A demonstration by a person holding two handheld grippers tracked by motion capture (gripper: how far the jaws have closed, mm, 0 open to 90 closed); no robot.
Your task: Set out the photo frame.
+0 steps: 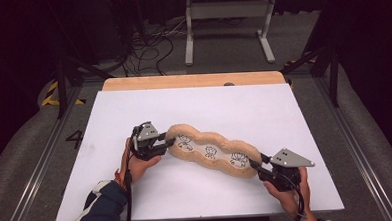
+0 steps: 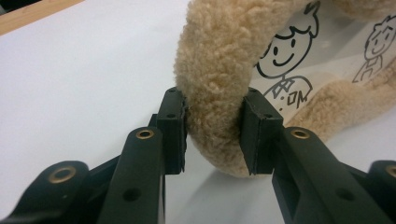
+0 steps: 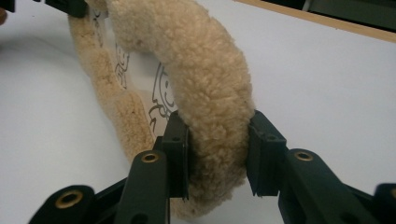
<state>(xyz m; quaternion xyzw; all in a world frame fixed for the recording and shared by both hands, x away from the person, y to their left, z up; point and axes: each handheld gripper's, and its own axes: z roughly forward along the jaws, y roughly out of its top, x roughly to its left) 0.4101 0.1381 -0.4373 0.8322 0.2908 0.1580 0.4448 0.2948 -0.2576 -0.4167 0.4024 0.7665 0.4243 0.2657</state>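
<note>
A long, fleecy tan pouch (image 1: 213, 150) with a clear middle panel printed with cartoon figures lies slantwise on the white surface (image 1: 234, 109), nearer the front edge than the back, its one end toward the left edge and its other toward the front right corner. The left hand (image 1: 136, 163) enters from the front edge, forearm in a dark and white sleeve (image 1: 100, 207), and carries the left gripper (image 1: 166, 142) pointed rightward at the pouch's left end; in the left gripper view its jaws pinch the fleecy rim (image 2: 212, 107) from both sides, the pads sunk into the pile. The right hand (image 1: 287, 189) comes up near the front right corner and aims the right gripper (image 1: 256, 164) back and leftward at the pouch's right end; in the right gripper view its jaws likewise clamp the fleece border (image 3: 215, 121). The pouch spans the gap between the two grippers.
</note>
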